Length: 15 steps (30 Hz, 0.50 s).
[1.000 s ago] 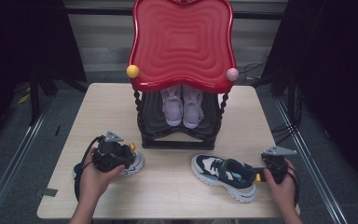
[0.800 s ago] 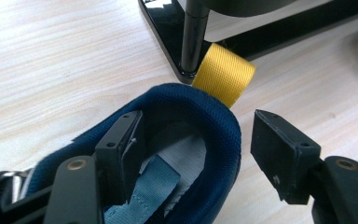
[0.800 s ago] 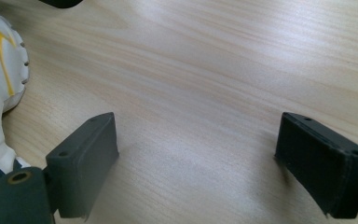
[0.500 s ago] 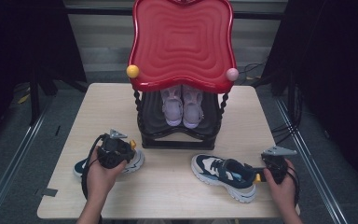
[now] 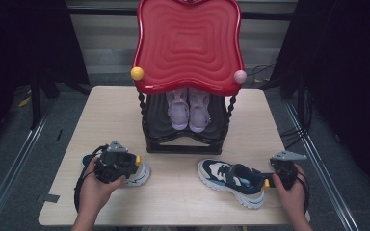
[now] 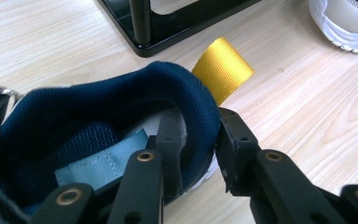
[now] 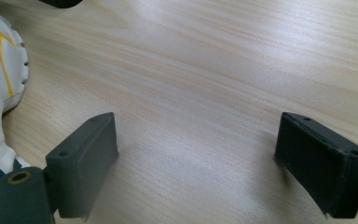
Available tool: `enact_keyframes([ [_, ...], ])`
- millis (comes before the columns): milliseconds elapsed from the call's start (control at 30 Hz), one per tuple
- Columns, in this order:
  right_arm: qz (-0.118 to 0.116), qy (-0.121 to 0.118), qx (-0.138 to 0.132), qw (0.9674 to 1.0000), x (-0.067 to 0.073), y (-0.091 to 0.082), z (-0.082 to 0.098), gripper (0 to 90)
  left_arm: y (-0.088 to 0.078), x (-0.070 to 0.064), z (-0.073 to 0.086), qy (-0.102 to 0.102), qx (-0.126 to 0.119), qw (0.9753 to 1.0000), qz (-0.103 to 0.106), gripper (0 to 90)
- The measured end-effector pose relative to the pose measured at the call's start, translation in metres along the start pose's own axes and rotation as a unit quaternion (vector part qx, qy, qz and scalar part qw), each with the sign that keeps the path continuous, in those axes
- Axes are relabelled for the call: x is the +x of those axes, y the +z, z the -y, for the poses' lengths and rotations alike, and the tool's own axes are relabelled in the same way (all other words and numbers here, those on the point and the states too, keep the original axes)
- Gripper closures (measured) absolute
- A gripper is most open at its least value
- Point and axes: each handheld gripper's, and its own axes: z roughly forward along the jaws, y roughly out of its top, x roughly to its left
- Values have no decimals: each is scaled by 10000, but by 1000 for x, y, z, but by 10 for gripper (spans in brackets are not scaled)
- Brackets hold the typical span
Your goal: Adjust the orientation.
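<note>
The left gripper (image 6: 198,140) has just closed, pinching the navy mesh sneaker's (image 6: 98,121) padded heel collar near the desk's (image 5: 183,202) left edge; the right gripper (image 7: 214,158) stands spread over bare wood.

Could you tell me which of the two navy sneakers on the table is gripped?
The left navy sneaker: the left gripper pinches its heel collar. The right navy sneaker lies free.

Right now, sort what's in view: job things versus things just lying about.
In the job:
- left hand-held gripper, shut on the navy shoe at its heel collar
- matching shoe
- right hand-held gripper, open
- shoe rack

Lying about:
- lilac shoes
- floor cables
</note>
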Motion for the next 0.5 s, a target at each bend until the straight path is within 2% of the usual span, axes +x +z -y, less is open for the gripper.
enact_keyframes([
  [167, 6, 7, 12, 10000, 0, 0, 0, 121, -4, -5, 5, -109, -31, 9999, -42, 640],
  [233, 2, 13, 15, 10000, 0, 0, 0, 121, -3, -7, 4, -198, -13, 9996, -193, 554],
  [367, 8, 19, 12, 10000, 1, 0, 0, 121, 4, -7, 0, -506, 95, 9980, -367, 355],
  [400, 8, 20, 12, 10000, 1, 0, 0, 120, 6, -8, 0, -519, 91, 9979, -369, 350],
  [500, 7, 19, 12, 10000, 1, 0, 0, 120, 13, -12, -4, -574, 120, 9968, -542, 318],
])
